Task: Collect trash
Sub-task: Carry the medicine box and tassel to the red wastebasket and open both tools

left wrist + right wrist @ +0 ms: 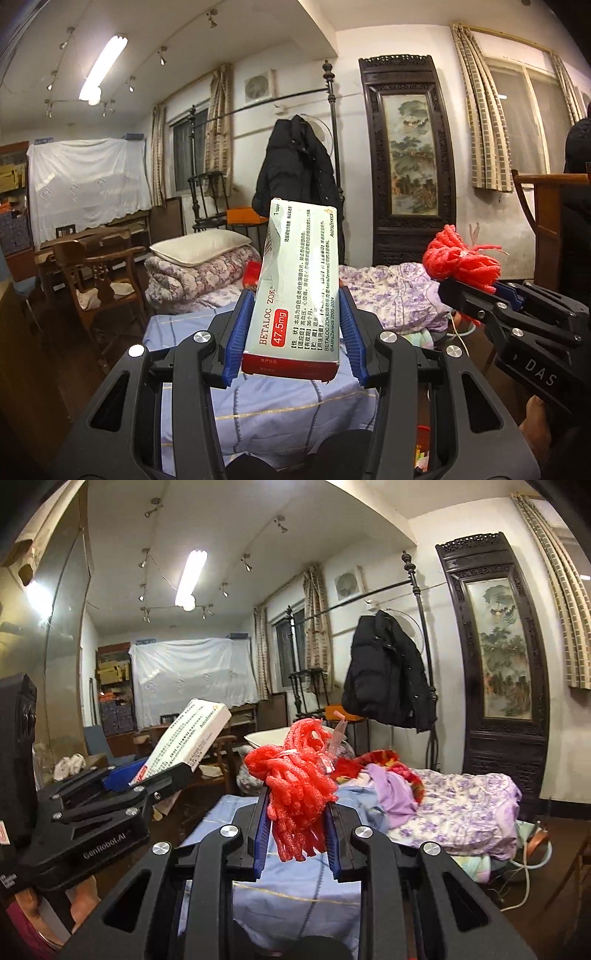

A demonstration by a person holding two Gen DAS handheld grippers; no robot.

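My left gripper (295,302) is shut on a white and red medicine box (295,295), printed "BETALOC ZOK", which stands upright between the blue pads with a dented upper left edge. The same box (188,738) shows at the left of the right wrist view, tilted in the left gripper (147,775). My right gripper (297,801) is shut on a bundle of red foam netting (295,775) with a scrap of clear plastic on top. In the left wrist view the red netting (458,258) and the right gripper (476,291) sit at the right. Both are held high above the bed.
Below lies a bed with a light blue sheet (288,406), a folded floral quilt and pillow (199,262), and a purple floral quilt (461,805). A black coat (295,166) hangs on the iron bed frame. Wooden chairs (96,273) stand left. A carved dark panel (410,158) is on the wall.
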